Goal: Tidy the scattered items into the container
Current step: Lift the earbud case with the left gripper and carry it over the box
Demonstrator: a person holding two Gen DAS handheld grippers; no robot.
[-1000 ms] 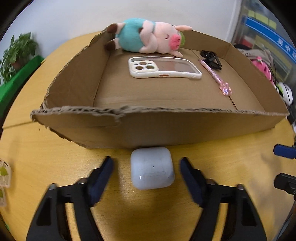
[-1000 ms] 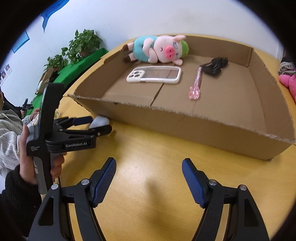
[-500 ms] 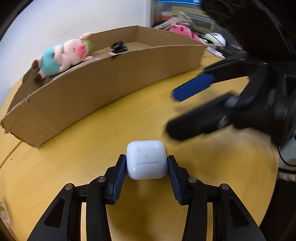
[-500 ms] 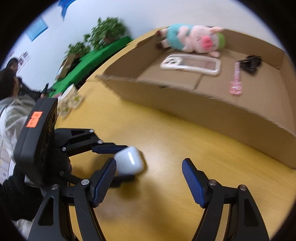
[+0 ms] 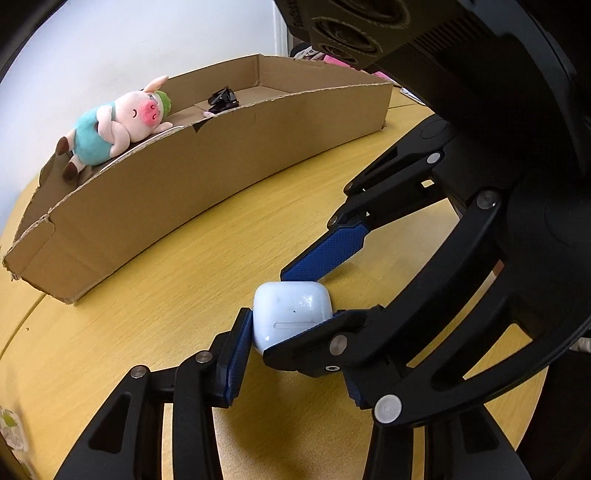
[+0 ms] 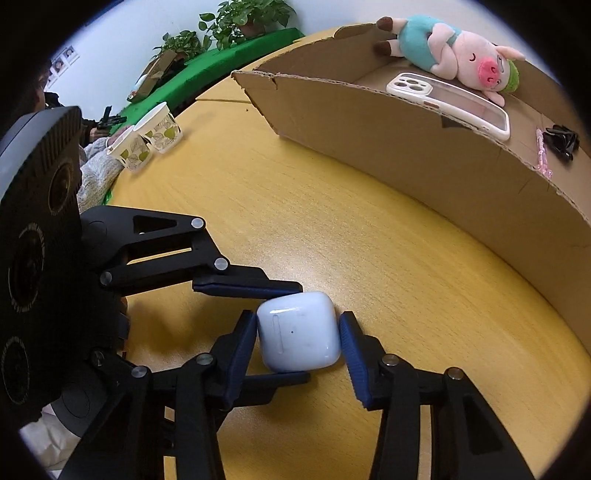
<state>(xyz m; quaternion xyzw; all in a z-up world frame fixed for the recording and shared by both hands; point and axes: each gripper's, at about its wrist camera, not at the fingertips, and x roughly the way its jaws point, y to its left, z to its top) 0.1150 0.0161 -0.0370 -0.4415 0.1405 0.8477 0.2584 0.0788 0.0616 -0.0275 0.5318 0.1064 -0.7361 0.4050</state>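
Both sets of fingers were on the white earbud case (image 6: 298,332) at once. The right gripper (image 6: 297,341) had narrowed around it, blue pads at its two sides, the left pad pressed on and the right one at most a sliver off. The left gripper (image 5: 291,328) was clamped on the same case from the crossing direction; in the right view its fingers (image 6: 247,284) ran above and below the case. The case sat low over the yellow table (image 6: 369,240), out in front of the cardboard box (image 5: 221,162) and well apart from its near wall.

Inside the box lay the plush pig (image 6: 454,51) along the far wall, the phone case (image 6: 450,103) just in front of it, then a pink pen (image 6: 541,155) and a black clip (image 6: 561,136). Off to the left stood two paper cups (image 6: 147,140) at the table edge, with plants (image 6: 236,22) behind.
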